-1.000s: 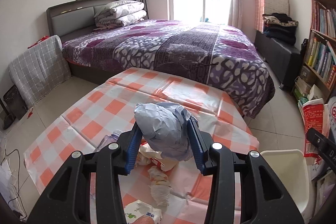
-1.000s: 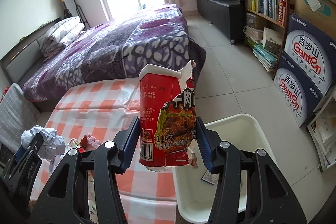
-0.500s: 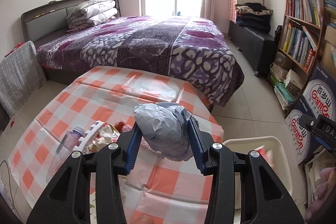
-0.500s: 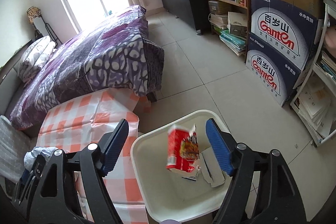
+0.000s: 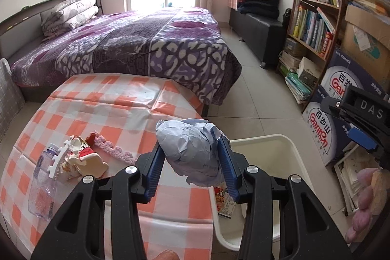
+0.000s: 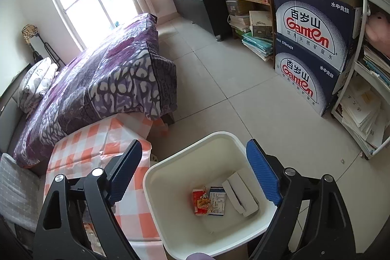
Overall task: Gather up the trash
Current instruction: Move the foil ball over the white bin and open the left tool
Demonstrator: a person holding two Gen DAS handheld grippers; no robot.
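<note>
Right wrist view: right gripper (image 6: 195,172) gaping, just opened, nothing between, above white bin (image 6: 156,187) at lower centre, three scraps inside including red wrapper (image 6: 201,202). Left gripper (image 5: 192,168) clamping crumpled paper ball (image 5: 192,152) over checked tablecloth (image 5: 107,101). Beyond, one bed (image 5: 136,45), two Ganten boxes (image 6: 314,52) at right.

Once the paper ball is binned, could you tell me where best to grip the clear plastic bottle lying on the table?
Grip the plastic bottle across the middle of its body, coming from above with the jaws spanning its width. It lies on its side on the checked tablecloth, cap end away from the camera, and a white toothed piece leans across its upper part, so the lower body looks the freest.
</note>
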